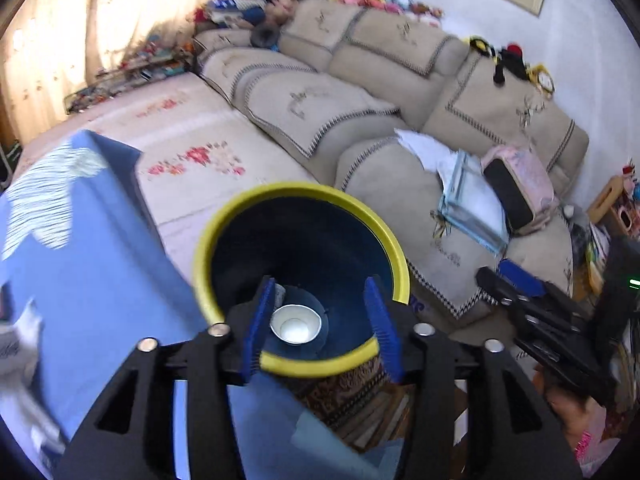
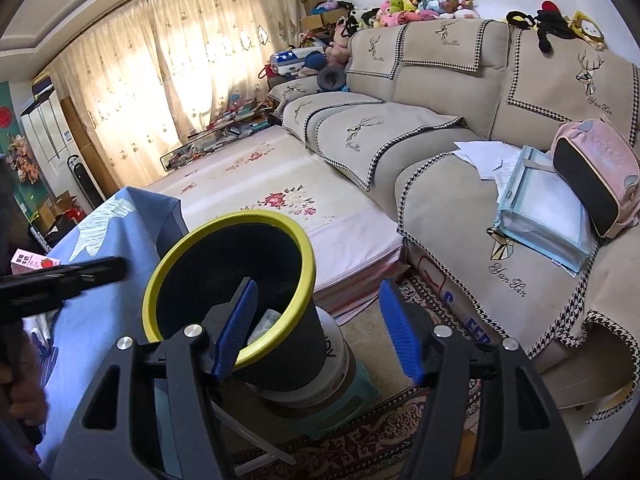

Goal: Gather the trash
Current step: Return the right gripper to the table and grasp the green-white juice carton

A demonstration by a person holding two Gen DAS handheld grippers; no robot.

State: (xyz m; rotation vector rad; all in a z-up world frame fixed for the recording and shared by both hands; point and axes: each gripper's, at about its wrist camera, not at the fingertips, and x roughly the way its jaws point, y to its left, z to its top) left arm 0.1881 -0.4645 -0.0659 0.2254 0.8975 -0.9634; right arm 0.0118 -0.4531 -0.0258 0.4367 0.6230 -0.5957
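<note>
- Bin (image 1: pixel 394 256): dark body, yellow rim, mouth open upward. Stands on a pale bucket (image 2: pixel 338 354) over a green stool (image 2: pixel 362 394), between the blue-clothed table (image 1: pixel 100 280) and the beige sofa (image 1: pixel 472 240).
- White paper cup (image 1: pixel 295 324) lies at the bin's bottom, mouth up.
- Left gripper (image 1: pixel 322 320): tilted down over the bin mouth, blue pads parted, nothing between them.
- Right gripper (image 2: pixel 318 332): angled down beside the bin, one pad over the rim, jaws apart, empty.
</note>
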